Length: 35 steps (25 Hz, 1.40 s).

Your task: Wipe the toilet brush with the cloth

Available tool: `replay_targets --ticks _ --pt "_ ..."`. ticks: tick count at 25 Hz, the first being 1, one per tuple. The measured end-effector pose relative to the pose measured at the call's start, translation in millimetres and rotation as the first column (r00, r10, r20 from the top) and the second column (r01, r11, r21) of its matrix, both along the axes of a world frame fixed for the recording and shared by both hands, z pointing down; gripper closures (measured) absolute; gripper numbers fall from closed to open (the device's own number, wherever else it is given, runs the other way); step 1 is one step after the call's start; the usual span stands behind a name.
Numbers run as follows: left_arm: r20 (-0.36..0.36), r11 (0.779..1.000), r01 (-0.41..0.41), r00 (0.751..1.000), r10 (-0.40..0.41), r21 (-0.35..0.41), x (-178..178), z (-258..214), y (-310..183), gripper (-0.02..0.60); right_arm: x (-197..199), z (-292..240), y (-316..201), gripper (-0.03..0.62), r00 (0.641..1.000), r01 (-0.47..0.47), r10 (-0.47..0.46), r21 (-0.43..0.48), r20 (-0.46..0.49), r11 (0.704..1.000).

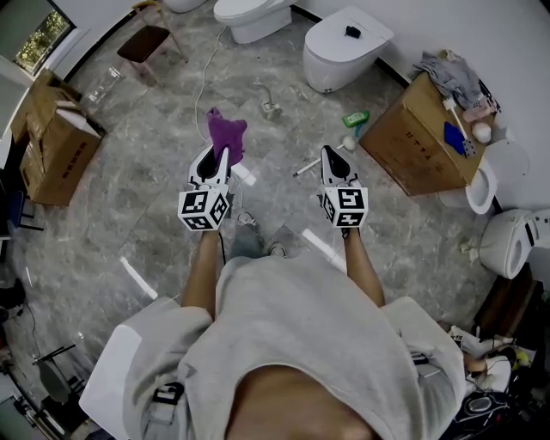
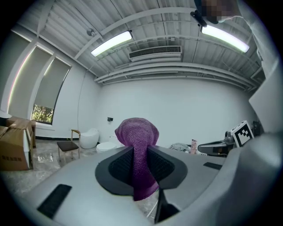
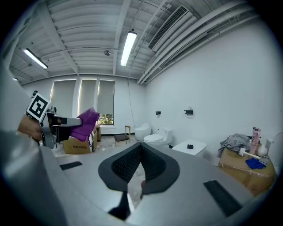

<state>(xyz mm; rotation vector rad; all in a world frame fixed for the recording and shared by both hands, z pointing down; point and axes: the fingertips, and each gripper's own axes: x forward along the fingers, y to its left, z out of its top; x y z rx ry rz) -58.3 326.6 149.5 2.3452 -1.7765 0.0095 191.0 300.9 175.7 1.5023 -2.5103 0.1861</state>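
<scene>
Closest to the camera is the person's grey shirt (image 1: 301, 344), which fills the lower part of the head view; two bare forearms (image 1: 199, 275) reach forward from it. Under everything lies the grey, marble-patterned floor (image 1: 129, 215). On the far side, by the pale wall (image 1: 481, 34), stands a white toilet (image 1: 344, 47) with its lid down and a small dark thing on the lid. A second toilet (image 1: 249, 15) is beside it, cut by the top edge. At the right a cardboard box (image 1: 412, 146) stands on the floor with grey fabric (image 1: 451, 73) and some small things on top. Another box (image 1: 56, 150) stands open at the left. A wooden chair (image 1: 146, 43) with a dark seat is near the top left.

The left claw (image 1: 220, 161) is closed on the purple cloth (image 1: 225, 133). In the left gripper view the cloth runs down between the two dark pads (image 2: 118, 167), which press it from both sides, and a rounded bunch of it stands above the tips. The right claw (image 1: 333, 161) is level with the left one and well apart from it. In the right gripper view its jaws meet at the tips and nothing is held between them.

What looks like the toilet brush (image 1: 308, 168) — a thin pale rod — lies on the floor. In the head view it shows between the two claws, nearer to the right one, and neither claw holds it. A small green thing (image 1: 355, 119) lies on the floor near the box at the right.
</scene>
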Motion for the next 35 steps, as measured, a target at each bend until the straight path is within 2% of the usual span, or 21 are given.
replay_targets --ticks 11,19,28,35 --pt "-0.024 1.0 0.0 1.0 -0.001 -0.014 -28 19 -67 0.486 -28 10 -68 0.565 0.999 0.012 -0.012 -0.005 -0.032 1.0" --pt "-0.055 0.998 -0.052 0.997 0.051 -0.021 -56 18 -163 0.486 -56 0 -152 0.565 0.997 -0.031 0.031 -0.004 -0.064 0.999" --pt "-0.056 0.992 -0.128 0.99 0.128 -0.002 -78 13 -275 0.486 -79 -6 -246 0.565 0.992 -0.102 0.103 0.012 -0.072 0.995" --pt "-0.06 0.985 -0.172 0.984 0.17 -0.019 -93 25 -334 0.486 -92 7 -285 0.565 0.986 -0.147 0.145 -0.011 -0.079 0.989"
